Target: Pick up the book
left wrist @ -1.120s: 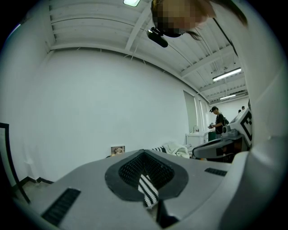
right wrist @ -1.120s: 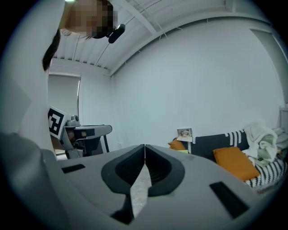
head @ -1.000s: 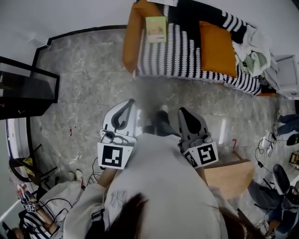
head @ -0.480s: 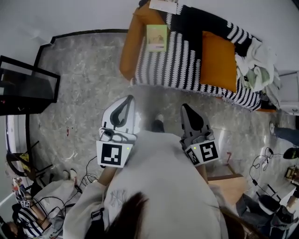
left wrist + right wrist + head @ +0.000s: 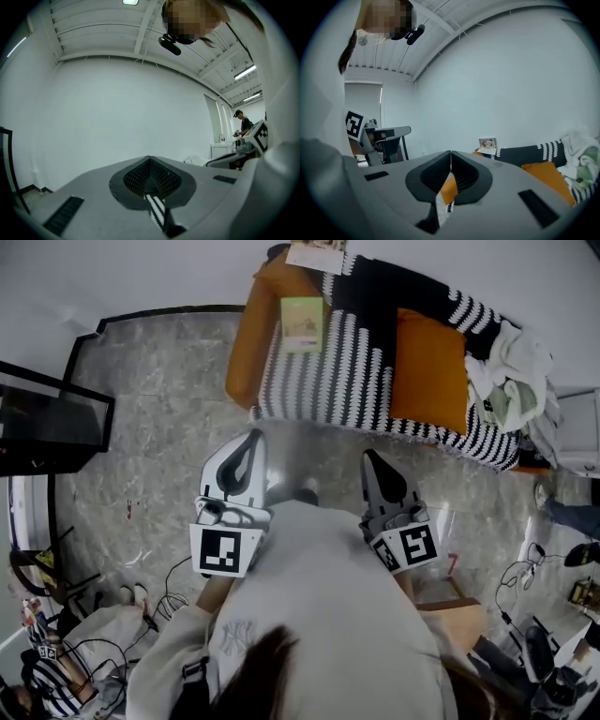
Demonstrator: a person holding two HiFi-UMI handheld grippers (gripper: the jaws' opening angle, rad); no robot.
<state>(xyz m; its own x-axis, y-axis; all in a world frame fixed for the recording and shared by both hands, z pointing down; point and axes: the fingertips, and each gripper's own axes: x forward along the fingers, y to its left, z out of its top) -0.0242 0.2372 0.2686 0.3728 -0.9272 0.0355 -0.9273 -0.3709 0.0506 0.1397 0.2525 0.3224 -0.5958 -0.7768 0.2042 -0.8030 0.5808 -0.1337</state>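
Left claw [image 5: 255,437] and right claw [image 5: 368,457] are held out side by side in front of a person's white top [image 5: 328,615], above a grey marbled floor [image 5: 159,399]. In its own gripper view, each claw's jaws are seen pressed together tip to tip, and nothing is gripped between them.

The green book [image 5: 302,322] is laid flat on the black-and-white striped blanket [image 5: 328,371] that is draped over an orange sofa [image 5: 251,343]. It is found well ahead of both claws and untouched. It lies beyond the left claw's tips and slightly to their right, and beyond the right claw's tips and to their left.

An orange cushion [image 5: 428,371] is set further right on the blanket, ahead of the right claw, and a heap of white cloth [image 5: 511,381] is piled past it. A pale printed card or booklet [image 5: 488,144] is seen at the sofa's back edge, beyond the book.
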